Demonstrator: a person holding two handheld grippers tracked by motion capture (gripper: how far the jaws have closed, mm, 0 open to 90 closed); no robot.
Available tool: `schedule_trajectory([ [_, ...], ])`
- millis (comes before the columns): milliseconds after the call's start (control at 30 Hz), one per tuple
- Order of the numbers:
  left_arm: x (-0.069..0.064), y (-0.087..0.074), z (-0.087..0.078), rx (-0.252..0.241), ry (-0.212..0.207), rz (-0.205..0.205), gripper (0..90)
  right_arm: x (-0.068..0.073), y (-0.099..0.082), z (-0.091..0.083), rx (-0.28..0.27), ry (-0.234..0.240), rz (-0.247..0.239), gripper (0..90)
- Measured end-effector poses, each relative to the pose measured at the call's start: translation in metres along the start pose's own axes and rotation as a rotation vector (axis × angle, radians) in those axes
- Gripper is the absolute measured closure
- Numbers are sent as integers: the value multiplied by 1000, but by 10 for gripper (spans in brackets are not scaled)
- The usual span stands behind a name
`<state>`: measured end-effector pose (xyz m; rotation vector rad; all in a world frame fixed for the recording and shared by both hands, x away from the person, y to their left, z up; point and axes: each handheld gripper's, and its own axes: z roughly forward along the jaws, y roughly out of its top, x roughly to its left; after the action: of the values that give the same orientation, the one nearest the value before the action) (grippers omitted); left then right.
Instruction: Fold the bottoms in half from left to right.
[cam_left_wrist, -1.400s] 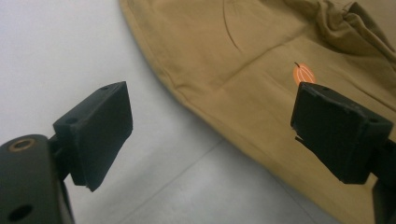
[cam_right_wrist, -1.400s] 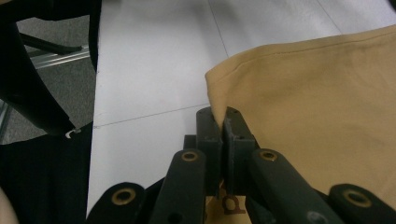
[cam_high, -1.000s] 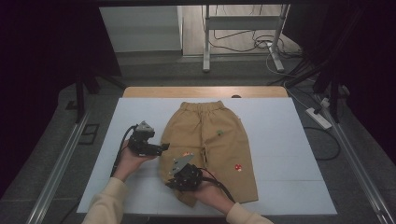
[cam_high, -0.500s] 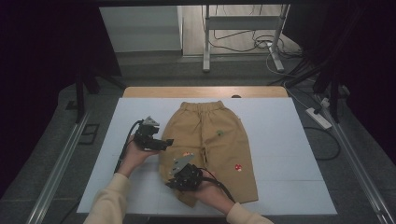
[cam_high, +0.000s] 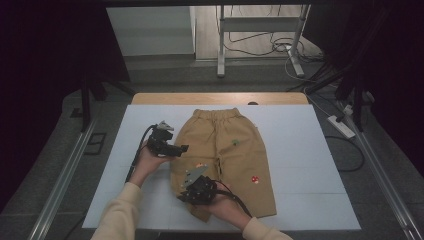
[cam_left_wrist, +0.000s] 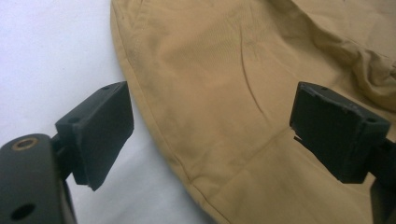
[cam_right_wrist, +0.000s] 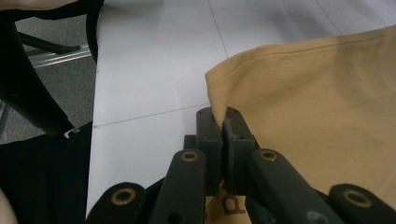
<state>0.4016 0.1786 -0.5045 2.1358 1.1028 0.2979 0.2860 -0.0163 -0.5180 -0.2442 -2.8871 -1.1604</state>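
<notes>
Right gripper (cam_right_wrist: 223, 122): jaws clamped on shorts (cam_right_wrist: 317, 98) at hem corner.
Left gripper (cam_left_wrist: 210, 135): jaws wide, nothing held; shorts' side edge between fingers (cam_left_wrist: 100, 126).
Shorts: flat on white table (cam_high: 305, 145), waistband far from both grippers.

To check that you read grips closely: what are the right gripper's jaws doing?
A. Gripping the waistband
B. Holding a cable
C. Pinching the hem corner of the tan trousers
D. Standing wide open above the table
C: in the right gripper view the right gripper has its jaws shut together with a hem corner of the trousers pinched between them.
</notes>
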Motion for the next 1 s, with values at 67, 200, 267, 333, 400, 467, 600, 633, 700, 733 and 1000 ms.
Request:
schedule_trajectory([
  [67, 1, 1, 2, 0, 0, -5, 135, 0, 0, 0, 0, -1, -1, 864],
  [200, 4, 2, 5, 4, 1, -8, 140, 0, 0, 1, 0, -1, -1, 864],
  [267, 6, 3, 7, 14, 4, -10, 140, 0, 0, 1, 0, -3, -2, 864],
  [333, 7, 4, 9, 14, 5, -14, 140, 1, 0, 2, 0, -4, -2, 864],
  [400, 9, 6, 12, 21, 11, -14, 141, 1, 0, 1, -1, -4, -1, 864],
  [467, 10, 6, 15, 27, 15, -19, 145, 1, 0, 1, -1, -4, -2, 864],
  [600, 13, 6, 21, 42, 18, -24, 150, 1, 0, 1, 1, -4, -2, 864],
  [633, 14, 7, 22, 44, 23, -28, 150, 1, 0, 1, 1, -4, -2, 864],
  [700, 15, 7, 24, 46, 24, -31, 150, 1, 0, 1, 1, -3, -1, 864],
  [733, 16, 7, 26, 49, 27, -31, 150, 1, 0, 1, 1, -3, -1, 864],
  [1000, 20, 5, 35, 76, 32, -45, 152, 1, 0, 1, 3, -3, -3, 864],
])
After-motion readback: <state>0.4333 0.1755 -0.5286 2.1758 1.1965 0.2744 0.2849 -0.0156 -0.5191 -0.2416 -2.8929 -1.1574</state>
